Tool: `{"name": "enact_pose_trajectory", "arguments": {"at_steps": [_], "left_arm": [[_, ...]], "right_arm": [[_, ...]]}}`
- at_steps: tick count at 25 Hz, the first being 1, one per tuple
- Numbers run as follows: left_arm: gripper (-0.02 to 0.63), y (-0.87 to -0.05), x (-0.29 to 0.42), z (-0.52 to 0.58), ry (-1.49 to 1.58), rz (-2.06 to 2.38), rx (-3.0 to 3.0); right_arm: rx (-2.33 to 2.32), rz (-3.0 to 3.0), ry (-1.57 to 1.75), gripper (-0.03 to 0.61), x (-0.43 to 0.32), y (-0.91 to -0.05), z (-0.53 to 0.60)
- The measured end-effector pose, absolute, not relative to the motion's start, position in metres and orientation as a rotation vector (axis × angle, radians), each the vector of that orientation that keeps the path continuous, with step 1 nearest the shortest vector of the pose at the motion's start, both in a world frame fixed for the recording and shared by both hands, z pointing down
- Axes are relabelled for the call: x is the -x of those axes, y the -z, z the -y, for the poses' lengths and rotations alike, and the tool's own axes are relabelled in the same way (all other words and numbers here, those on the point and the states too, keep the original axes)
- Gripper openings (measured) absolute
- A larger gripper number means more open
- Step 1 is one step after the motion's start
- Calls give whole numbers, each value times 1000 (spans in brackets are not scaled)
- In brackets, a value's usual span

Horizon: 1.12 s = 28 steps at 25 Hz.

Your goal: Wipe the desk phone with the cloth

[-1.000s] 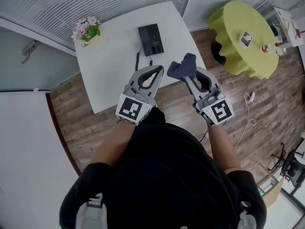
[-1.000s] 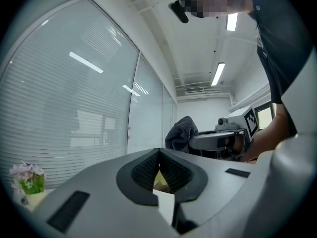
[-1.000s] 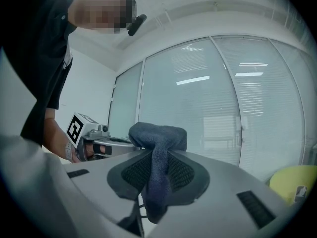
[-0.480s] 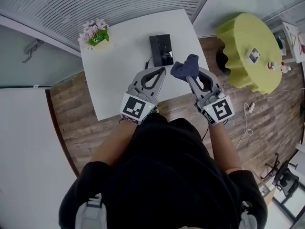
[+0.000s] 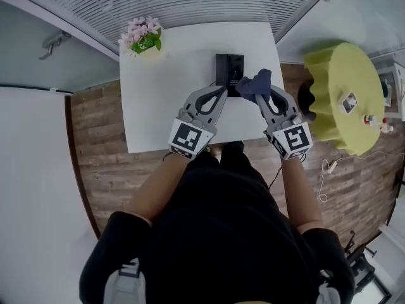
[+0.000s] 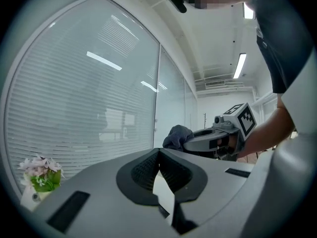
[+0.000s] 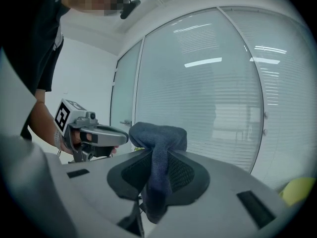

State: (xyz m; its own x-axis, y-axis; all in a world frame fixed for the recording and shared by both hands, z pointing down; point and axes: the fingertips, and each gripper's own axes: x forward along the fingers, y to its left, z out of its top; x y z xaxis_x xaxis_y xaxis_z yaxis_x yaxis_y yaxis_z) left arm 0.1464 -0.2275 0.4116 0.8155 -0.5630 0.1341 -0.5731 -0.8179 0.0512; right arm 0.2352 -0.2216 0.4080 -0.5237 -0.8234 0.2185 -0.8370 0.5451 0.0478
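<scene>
1. Held the left gripper and the right gripper side by side over the near edge of a white desk, a little apart from each other.
2. Had the right jaws clamped on a dark blue cloth, one bunched end standing up past the tips and a tail hanging down below them.
3. Had the left jaws pressed together at the tips, with nothing between them.
4. Found the black desk phone lying flat on the desk, just beyond both sets of jaws.
5. Saw the cloth overlap the phone's near right corner in the head view; could not tell whether the two touched.
6. Saw pink flowers at the desk's far left corner, well apart from the phone.
7. Saw a round yellow-green table on the wooden floor to the right of the desk.
</scene>
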Motion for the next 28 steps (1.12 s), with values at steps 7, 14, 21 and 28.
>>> {"name": "enact_pose_trajectory", "arguments": {"at_steps": [7,14,21,28], "left_arm": [[9,-440,-149,265,-204,1109,-2827],[9,-478,-158,292,-259,1237,-2729],[10,-506,-152,309,-299,1348,-2617],[11,-521,-150,314,-318,1402,-2563]], "right_arm": [[-1203,2480,-103,88,-239,-464,283],[-897,2288,-22,89,-244,-543,328],[-665,2180,73,89,-234,-592,361],[-536,2073,230,89,-225,-626,379]]}}
